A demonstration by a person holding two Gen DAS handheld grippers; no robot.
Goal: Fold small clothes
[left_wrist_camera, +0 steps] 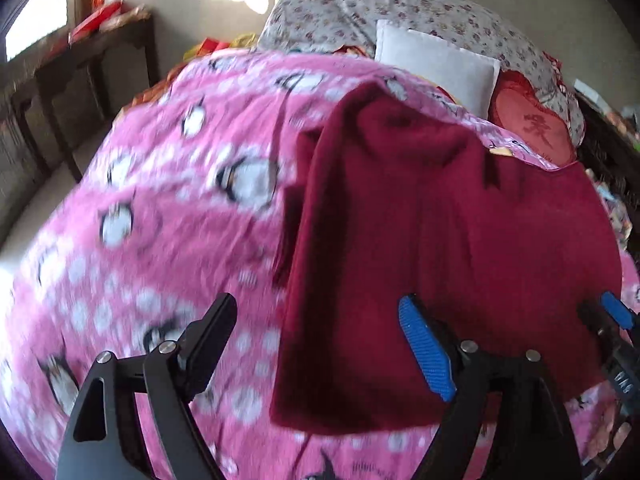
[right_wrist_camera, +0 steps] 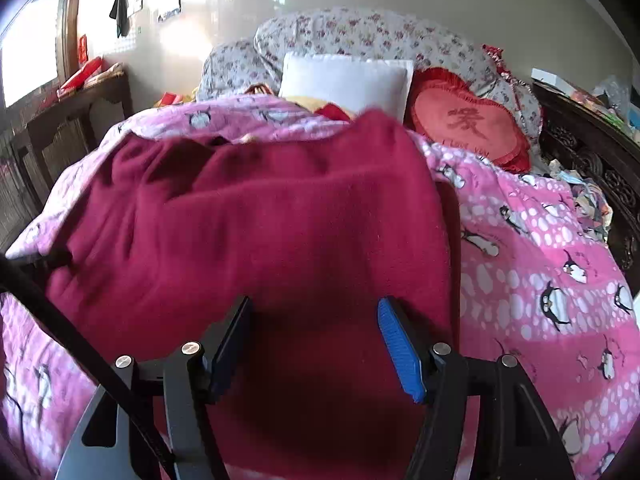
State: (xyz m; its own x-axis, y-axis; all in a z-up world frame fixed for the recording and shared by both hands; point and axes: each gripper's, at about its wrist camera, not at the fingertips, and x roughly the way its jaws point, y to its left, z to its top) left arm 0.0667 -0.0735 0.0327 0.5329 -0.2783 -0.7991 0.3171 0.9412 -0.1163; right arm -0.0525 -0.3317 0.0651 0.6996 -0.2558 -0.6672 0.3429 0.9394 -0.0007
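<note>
A dark red knit garment lies spread on a pink penguin-print blanket. My left gripper is open and empty, above the garment's near left edge, with one finger over the blanket and the blue-padded finger over the cloth. The right gripper's blue tip shows at the right edge of the left wrist view. In the right wrist view the garment fills the middle of the blanket. My right gripper is open and empty, just above the garment's near part.
A white pillow, a red heart cushion and a floral quilt sit at the bed's head. A dark wooden table stands left. A cluttered carved wooden frame runs along the right.
</note>
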